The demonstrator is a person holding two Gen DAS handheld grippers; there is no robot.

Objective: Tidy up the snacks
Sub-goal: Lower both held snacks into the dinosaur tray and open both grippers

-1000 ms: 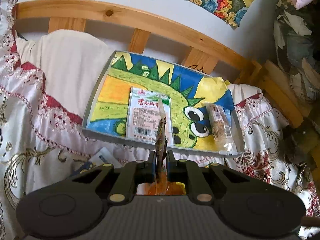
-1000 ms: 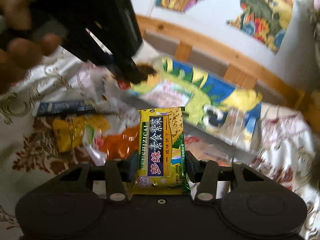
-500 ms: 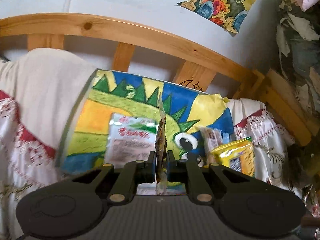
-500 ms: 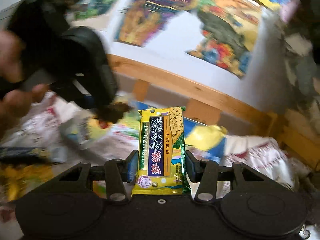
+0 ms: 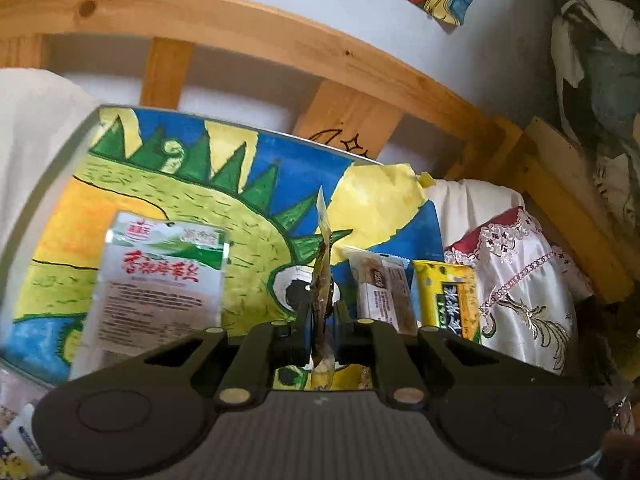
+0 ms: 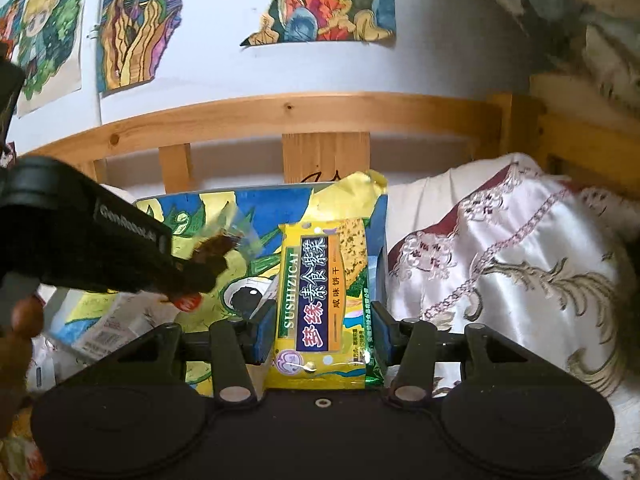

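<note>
We hold both claws over the tray [image 5: 60,184]: left gripper [image 5: 320,322] pinching a thin packet [image 5: 321,264] edge-on, right gripper [image 6: 322,330] clamping the yellow cracker pack [image 6: 320,300] at 3 o'clock, ready for side-by-side placement.

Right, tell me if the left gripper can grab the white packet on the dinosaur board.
Probably not yet: the left gripper is already shut on a thin brown snack packet. The white packet lies unobstructed on the dinosaur board, so the path looks free once it lets go.
</note>
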